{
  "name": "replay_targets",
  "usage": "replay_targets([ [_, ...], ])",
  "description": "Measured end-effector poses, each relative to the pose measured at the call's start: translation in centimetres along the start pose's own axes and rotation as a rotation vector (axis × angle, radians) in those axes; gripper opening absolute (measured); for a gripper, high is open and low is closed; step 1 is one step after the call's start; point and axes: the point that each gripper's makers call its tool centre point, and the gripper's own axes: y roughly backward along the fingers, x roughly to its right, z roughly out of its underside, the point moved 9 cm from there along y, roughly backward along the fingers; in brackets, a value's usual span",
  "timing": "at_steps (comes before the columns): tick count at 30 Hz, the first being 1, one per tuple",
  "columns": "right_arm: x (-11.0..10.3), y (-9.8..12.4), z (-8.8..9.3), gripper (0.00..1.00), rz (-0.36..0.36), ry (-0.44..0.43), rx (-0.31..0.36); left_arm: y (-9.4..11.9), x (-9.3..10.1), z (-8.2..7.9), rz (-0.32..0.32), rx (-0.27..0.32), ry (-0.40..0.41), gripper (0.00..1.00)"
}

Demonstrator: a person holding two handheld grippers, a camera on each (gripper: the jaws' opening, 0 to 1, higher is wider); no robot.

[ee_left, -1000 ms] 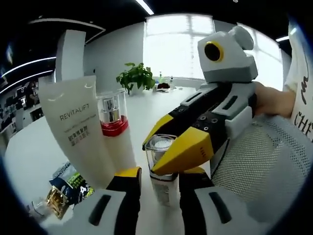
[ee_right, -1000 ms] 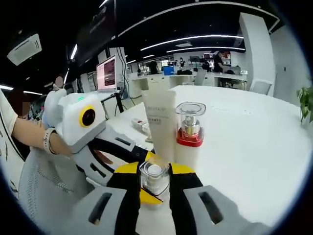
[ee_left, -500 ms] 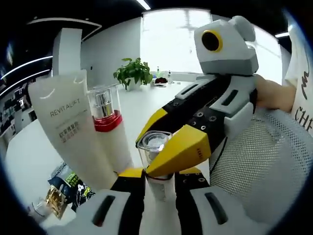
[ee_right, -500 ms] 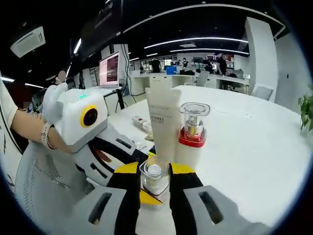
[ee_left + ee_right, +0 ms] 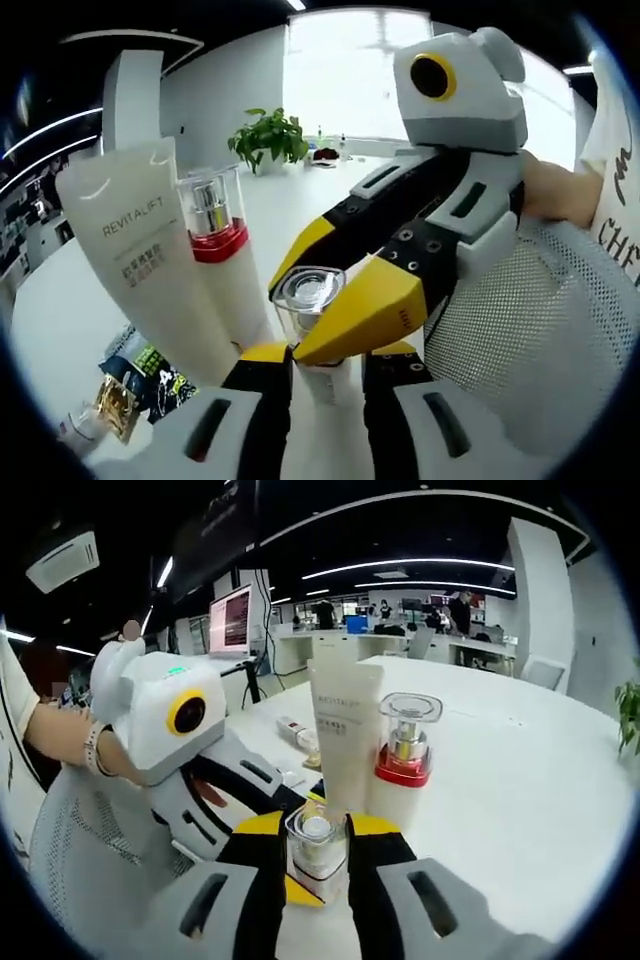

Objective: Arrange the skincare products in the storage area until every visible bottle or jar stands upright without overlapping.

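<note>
A small white bottle with a clear cap sits between the jaws of both grippers. My left gripper is shut on its lower body. My right gripper reaches in from the right, its yellow jaws closed around the cap end. In the right gripper view the same bottle is pinched by my right gripper, with the left gripper below it. Just behind stand a white REVITALIFT tube and a pump bottle with a red collar, side by side on the white table.
Printed sachets and a small jar lie left of the tube. More small items lie behind it. A mesh chair stands at the table edge by the person's arm. A potted plant stands far back.
Both cameras have drawn a little closer to the tube and pump bottle. The small bottle stays between both pairs of jaws and sits slightly higher in the left gripper view.
</note>
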Motion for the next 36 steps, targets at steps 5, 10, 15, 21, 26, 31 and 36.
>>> replay_targets([
  [5, -0.3, 0.0, 0.0, 0.22, -0.013, 0.019, 0.000, 0.1, 0.1, 0.1, 0.003, -0.009, -0.010, 0.22],
  [10, -0.5, 0.0, 0.1, 0.23, -0.021, 0.027, -0.001, 0.2, 0.2, 0.1, 0.010, -0.019, -0.016, 0.22],
  [15, -0.5, 0.2, 0.3, 0.25, -0.021, 0.018, -0.014, 0.0, 0.4, 0.2, 0.018, -0.030, -0.044, 0.22],
  [21, -0.4, 0.4, 0.5, 0.26, -0.023, 0.005, -0.016, 0.0, 0.3, 0.5, 0.020, -0.046, -0.053, 0.23],
  [26, -0.1, 0.9, 0.5, 0.31, -0.033, -0.005, -0.025, 0.2, -0.1, 0.6, 0.013, -0.045, -0.045, 0.24],
  [31, 0.4, 2.8, 1.4, 0.31, -0.054, -0.025, -0.054, 0.1, 0.3, 0.5, 0.004, -0.065, -0.043, 0.24],
  [36, 0.9, 3.4, 3.2, 0.30, -0.061, -0.051, -0.132, -0.1, 0.7, 0.9, 0.013, -0.111, -0.056, 0.22],
])
